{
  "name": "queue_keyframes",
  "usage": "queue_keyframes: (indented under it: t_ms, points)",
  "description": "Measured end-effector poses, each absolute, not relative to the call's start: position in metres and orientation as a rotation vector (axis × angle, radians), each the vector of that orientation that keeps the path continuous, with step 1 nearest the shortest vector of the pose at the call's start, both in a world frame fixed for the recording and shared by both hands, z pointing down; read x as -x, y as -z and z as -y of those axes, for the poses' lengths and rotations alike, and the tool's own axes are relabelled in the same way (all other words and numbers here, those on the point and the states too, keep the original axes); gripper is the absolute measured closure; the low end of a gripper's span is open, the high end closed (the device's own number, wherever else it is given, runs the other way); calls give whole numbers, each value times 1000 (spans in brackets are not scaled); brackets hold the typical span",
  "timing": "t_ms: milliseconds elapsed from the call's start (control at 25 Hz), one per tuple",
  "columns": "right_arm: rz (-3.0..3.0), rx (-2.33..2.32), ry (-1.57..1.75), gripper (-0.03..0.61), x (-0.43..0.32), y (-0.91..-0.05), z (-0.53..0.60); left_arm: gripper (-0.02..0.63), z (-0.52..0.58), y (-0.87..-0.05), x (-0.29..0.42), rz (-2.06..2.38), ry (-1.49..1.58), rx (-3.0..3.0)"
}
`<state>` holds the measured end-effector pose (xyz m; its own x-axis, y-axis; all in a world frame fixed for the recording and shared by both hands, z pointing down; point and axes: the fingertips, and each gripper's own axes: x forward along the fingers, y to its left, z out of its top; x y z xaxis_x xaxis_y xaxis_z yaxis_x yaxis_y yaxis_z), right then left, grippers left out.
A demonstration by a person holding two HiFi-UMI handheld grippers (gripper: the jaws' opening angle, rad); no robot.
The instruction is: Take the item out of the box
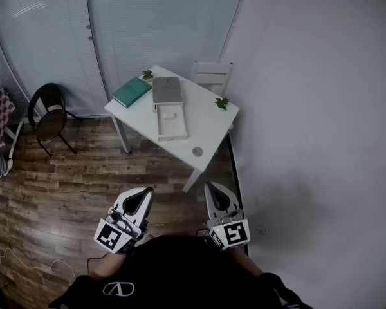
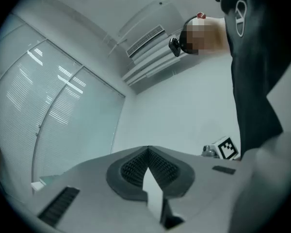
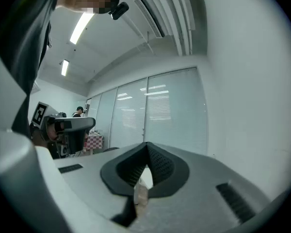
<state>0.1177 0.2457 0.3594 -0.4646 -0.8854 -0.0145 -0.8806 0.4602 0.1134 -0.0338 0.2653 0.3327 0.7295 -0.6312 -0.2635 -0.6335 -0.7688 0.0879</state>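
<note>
A white open box [image 1: 172, 123] lies on the small white table [image 1: 209, 131] far ahead of me, with a flat grey rectangle [image 1: 166, 90] touching its far end. What sits inside the box is too small to tell. Both grippers are held close to my body, well short of the table. The left gripper [image 1: 147, 192] is shut and empty, and its pads meet at the tip in the left gripper view [image 2: 148, 148]. The right gripper [image 1: 210, 187] is also shut with nothing in it, its pads pressed together in the right gripper view [image 3: 146, 144]. Both cameras point upward at walls and ceiling.
A green book [image 1: 131, 92], two little plants [image 1: 222, 103] [image 1: 147, 75] and a small round disc [image 1: 197, 151] share the table. A white chair [image 1: 212, 74] stands behind it, a black chair [image 1: 49, 114] to the left. A wall runs along the right; cables [image 1: 6, 253] lie on the wooden floor.
</note>
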Motion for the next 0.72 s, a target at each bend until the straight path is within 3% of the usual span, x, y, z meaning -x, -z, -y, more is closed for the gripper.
queue_keyframes:
  t_ms: [720]
  points:
    - [2649, -1597, 204, 575, -130, -357, -250, 609, -267, -340, 23, -1083, -438, 2940]
